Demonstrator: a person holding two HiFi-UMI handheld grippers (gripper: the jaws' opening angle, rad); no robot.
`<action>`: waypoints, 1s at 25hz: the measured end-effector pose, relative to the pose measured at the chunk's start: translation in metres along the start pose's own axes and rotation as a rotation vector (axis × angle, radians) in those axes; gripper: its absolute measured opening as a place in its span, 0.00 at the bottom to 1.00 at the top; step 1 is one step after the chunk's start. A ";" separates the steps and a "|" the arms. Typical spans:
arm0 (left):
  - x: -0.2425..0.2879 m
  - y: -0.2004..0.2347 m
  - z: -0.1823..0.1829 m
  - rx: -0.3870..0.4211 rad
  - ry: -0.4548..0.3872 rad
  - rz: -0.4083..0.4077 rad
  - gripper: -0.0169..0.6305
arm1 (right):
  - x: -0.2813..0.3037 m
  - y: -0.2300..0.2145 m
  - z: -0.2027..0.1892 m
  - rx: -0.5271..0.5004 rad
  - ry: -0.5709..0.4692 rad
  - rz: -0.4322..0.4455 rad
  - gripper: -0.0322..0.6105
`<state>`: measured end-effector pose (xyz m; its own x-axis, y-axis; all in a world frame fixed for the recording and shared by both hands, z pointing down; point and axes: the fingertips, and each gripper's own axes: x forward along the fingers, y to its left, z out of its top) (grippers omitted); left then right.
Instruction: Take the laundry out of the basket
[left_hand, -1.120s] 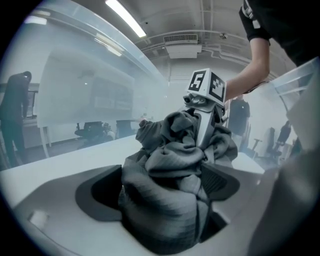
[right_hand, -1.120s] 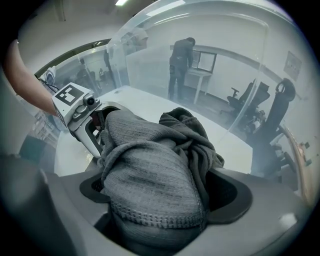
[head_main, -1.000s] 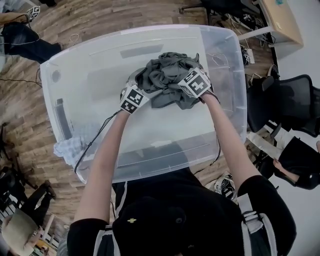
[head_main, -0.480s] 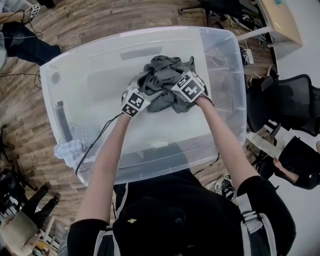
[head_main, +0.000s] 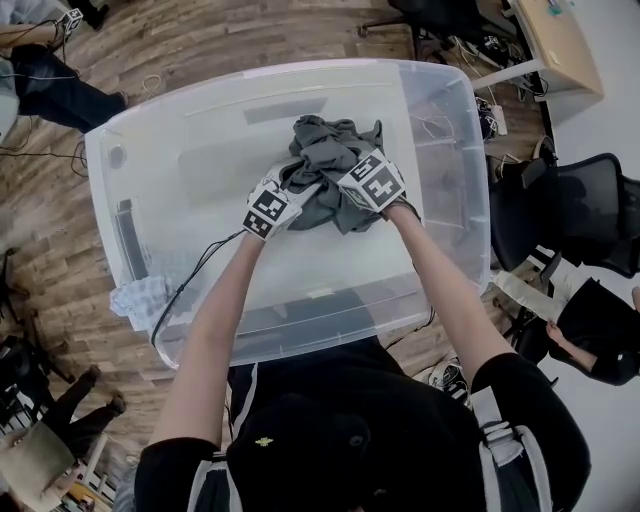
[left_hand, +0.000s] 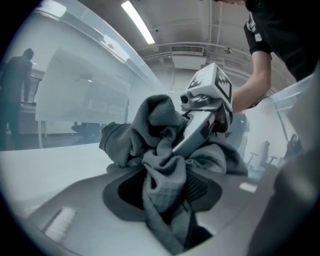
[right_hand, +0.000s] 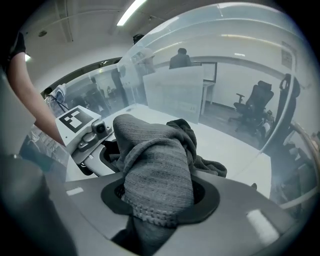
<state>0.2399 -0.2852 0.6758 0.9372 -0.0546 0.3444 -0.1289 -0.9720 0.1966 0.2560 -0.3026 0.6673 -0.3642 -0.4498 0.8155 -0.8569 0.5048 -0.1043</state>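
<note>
Two grippers bite into a bundle of grey laundry that sits inside the clear tub, toward its far side. The left gripper and the right gripper have each just been drawing their jaws in, and each pinches a fold of the knit cloth. Either bite looks shallow, so a fold could slide free on the lift. A trailing end might drag on the tub's wall. A black cable hanging by the left arm could snag the near rim. The buried jaw tips, the bundle's underside and whether it is one garment or several cannot be made out. A pale cloth at the near left corner blurs behind the plastic
</note>
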 end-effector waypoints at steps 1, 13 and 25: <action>-0.001 0.001 0.002 0.010 0.006 -0.002 0.30 | -0.002 0.003 0.004 -0.001 -0.012 0.003 0.33; -0.038 0.010 0.077 0.131 -0.065 0.052 0.27 | -0.056 0.018 0.072 0.014 -0.234 -0.053 0.33; -0.106 -0.011 0.169 0.260 -0.173 0.128 0.25 | -0.142 0.061 0.141 -0.035 -0.455 -0.137 0.33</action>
<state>0.1967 -0.3069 0.4819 0.9628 -0.1964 0.1855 -0.1831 -0.9793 -0.0862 0.2039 -0.3123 0.4650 -0.3777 -0.7871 0.4876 -0.8984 0.4390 0.0127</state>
